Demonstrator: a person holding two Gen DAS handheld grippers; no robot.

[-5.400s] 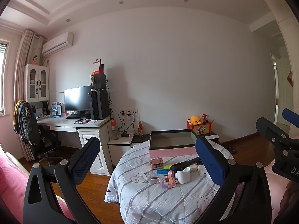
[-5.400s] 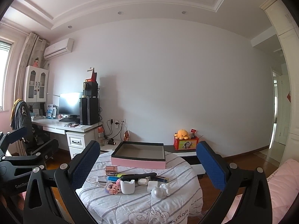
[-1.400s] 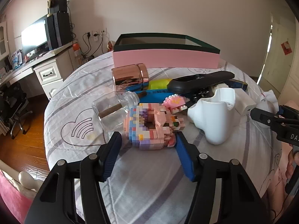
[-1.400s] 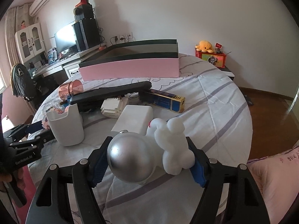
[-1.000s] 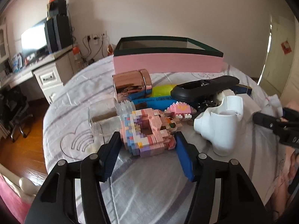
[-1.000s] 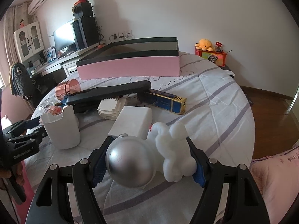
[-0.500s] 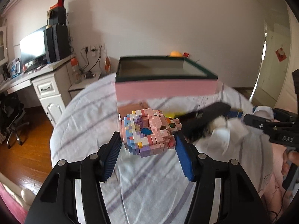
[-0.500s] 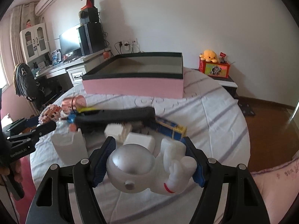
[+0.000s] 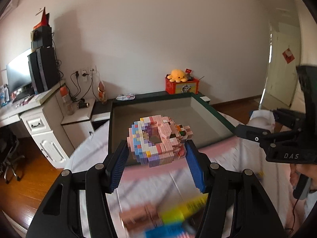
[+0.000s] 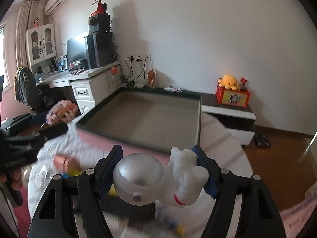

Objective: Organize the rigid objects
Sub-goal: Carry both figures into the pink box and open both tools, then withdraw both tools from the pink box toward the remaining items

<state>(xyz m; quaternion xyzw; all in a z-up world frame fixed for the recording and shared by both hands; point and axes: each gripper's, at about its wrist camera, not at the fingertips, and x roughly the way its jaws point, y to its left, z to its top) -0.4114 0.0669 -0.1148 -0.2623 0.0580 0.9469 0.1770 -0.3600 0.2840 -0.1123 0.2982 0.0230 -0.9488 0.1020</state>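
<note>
Two grippers hang above the pink-walled box [image 10: 142, 119]. The left gripper [image 9: 156, 156] has its jaws clamped on a pastel brick-built donut [image 9: 158, 138], the right gripper [image 10: 158, 168] has its jaws clamped on a white astronaut figure [image 10: 158, 182] with a silver helmet, both near the box's front edge.

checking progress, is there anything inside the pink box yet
No, the box shows only its bare grey floor, while the astronaut figure sits clamped in the right gripper.
</note>
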